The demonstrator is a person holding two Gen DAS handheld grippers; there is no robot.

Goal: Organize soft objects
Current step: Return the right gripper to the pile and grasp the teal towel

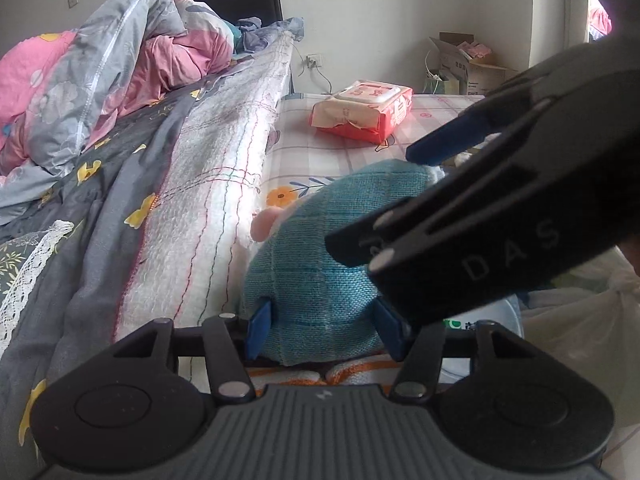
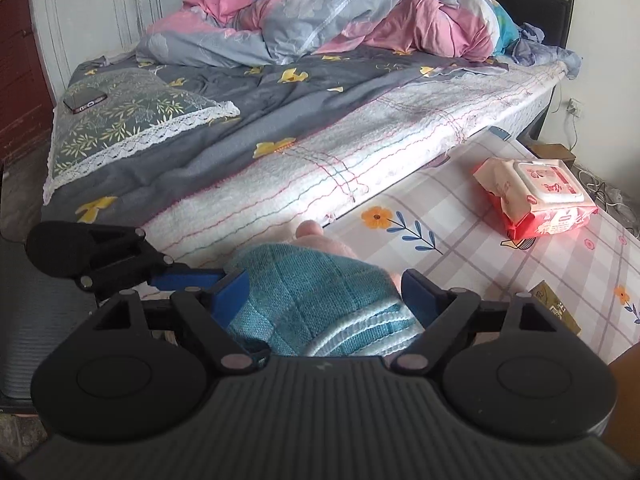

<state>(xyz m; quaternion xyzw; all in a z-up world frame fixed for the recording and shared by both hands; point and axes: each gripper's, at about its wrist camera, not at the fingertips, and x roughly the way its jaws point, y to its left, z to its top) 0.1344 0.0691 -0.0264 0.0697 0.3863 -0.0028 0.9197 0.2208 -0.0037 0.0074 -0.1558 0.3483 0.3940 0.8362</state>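
Teal cloth bundle (image 1: 316,264) between left tongs (image 1: 324,330)

A red wipes pack (image 2: 536,198) lies on the checked tablecloth (image 2: 460,236); a phone (image 2: 85,101) rests on the pillow (image 2: 132,120).

Letters "DAS" read on the black body of the right gripper (image 1: 420,196). Red wipes pack (image 1: 362,114) carries print, too small and blurred to read.

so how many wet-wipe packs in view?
1. The wipes pack lies on the checked tablecloth, beyond the teal plush toy. Others may be hidden.
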